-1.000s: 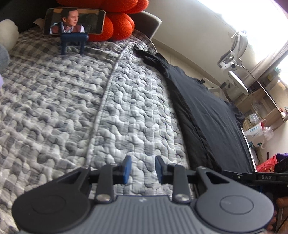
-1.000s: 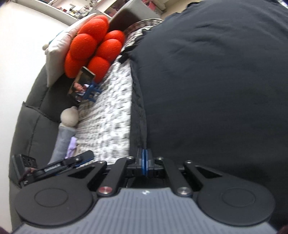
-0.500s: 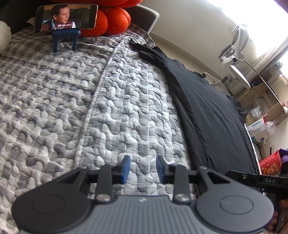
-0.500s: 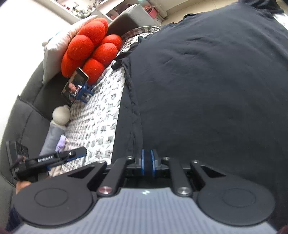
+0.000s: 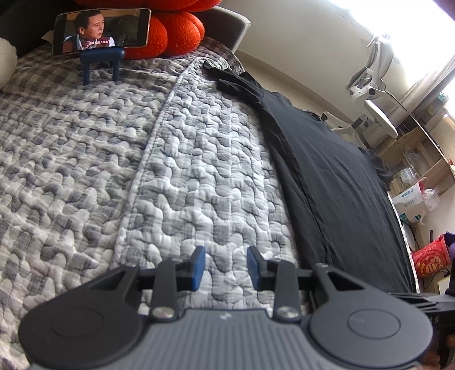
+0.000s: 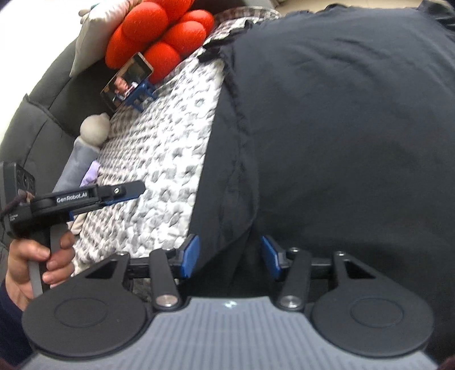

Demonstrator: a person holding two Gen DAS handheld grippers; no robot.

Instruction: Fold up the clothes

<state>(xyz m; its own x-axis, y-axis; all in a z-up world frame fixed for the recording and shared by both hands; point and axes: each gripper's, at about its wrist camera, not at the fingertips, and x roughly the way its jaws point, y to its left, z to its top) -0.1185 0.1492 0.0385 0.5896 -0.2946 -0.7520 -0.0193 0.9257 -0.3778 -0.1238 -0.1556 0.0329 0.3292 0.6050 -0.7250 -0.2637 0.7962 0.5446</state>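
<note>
A black garment (image 6: 341,136) lies spread flat over the right side of a grey quilted bedspread (image 5: 119,170). In the left wrist view the same garment (image 5: 335,176) runs along the bed's right edge. My right gripper (image 6: 229,257) stands open over the garment's near left edge, with a fold of black cloth between its blue fingers (image 6: 190,254). My left gripper (image 5: 226,266) is open above bare quilt, just left of the garment, holding nothing. In the right wrist view the left gripper (image 6: 125,193) appears at the left, held by a hand (image 6: 34,261).
A phone on a blue stand (image 5: 101,31) plays video at the head of the bed, before red ball cushions (image 5: 173,25). A plush toy (image 6: 91,133) lies at the bed's left. Beyond the right edge are a white chair (image 5: 375,94), shelves (image 5: 421,159) and bags (image 5: 429,256).
The right gripper's fingers, pressed together a second ago, have spread wide over the garment edge. The left gripper stayed open and shifted slightly forward over the quilt.
</note>
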